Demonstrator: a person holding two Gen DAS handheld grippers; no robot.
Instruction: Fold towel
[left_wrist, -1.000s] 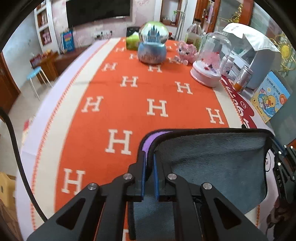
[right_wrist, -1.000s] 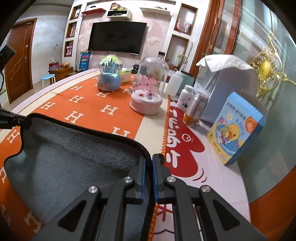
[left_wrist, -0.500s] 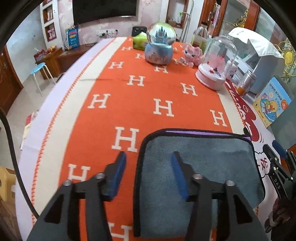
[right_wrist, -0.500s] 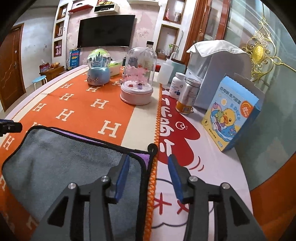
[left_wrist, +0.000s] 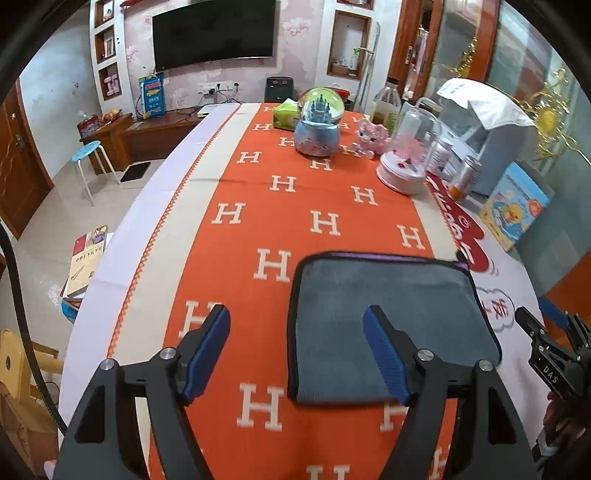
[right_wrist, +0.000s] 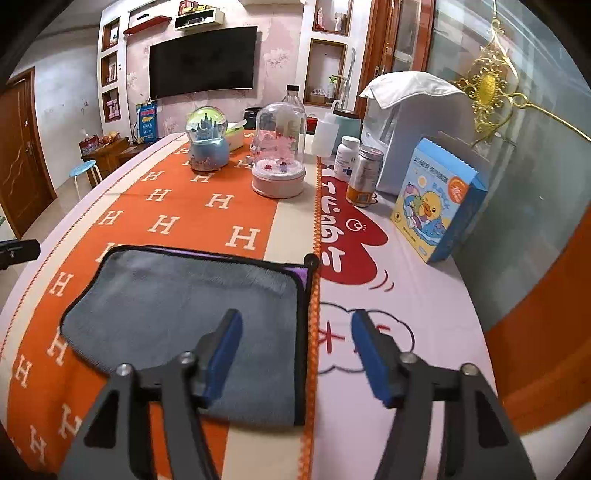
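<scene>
A grey towel (left_wrist: 391, 317) with black trim and a purple underside lies folded flat on the orange H-patterned table runner (left_wrist: 295, 206); it also shows in the right wrist view (right_wrist: 184, 314). My left gripper (left_wrist: 295, 332) is open and empty, held above the towel's left edge. My right gripper (right_wrist: 295, 332) is open and empty, above the towel's right edge. The right gripper's tip also shows at the right edge of the left wrist view (left_wrist: 546, 343).
At the table's far end stand a blue snow globe (left_wrist: 317, 125), a pink glass dome (right_wrist: 279, 147), bottles and a can (right_wrist: 364, 177), a duck-print box (right_wrist: 439, 206) and a white appliance (right_wrist: 413, 122). A stool (left_wrist: 88, 158) stands on the floor at left.
Both grippers let go of the towel's far corners, opened wide and drew back and up. The towel now lies folded flat on the runner.
</scene>
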